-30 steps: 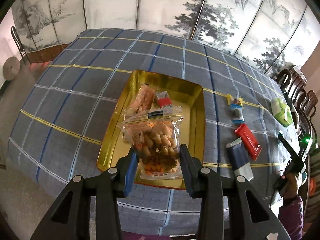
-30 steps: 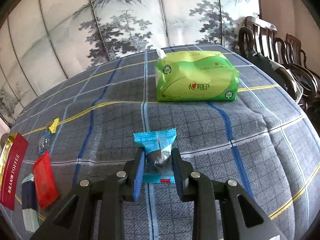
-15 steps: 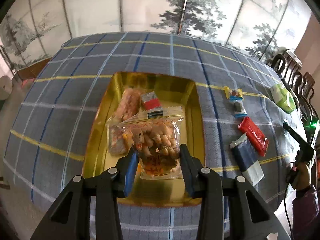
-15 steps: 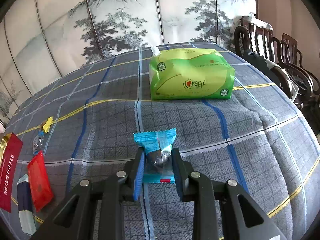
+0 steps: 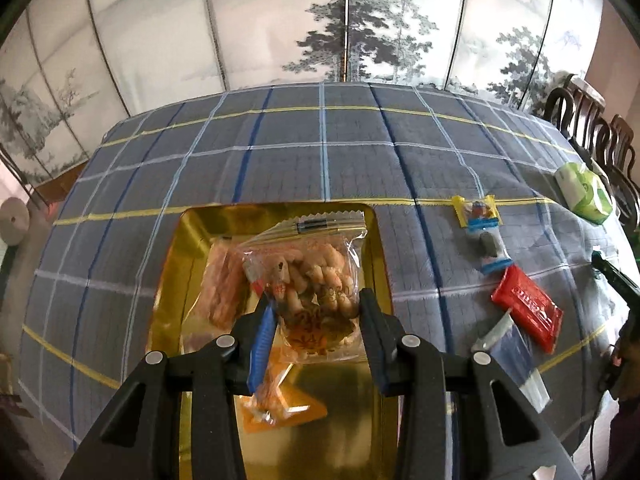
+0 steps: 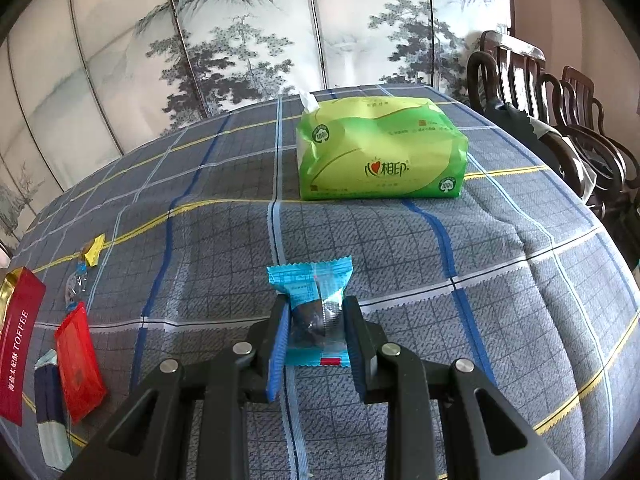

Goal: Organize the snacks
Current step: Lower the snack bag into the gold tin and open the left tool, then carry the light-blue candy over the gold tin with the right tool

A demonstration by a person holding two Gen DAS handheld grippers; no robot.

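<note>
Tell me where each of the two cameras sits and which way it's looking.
Left wrist: behind the left tongs, angled down at the gold tray; they grip a clear snack bag; the person's other hand shows far right.
Right wrist: behind the right tongs, angled down across the tablecloth toward a green tissue pack; they clamp a blue candy.
Shared: tissue pack, red packet.
</note>
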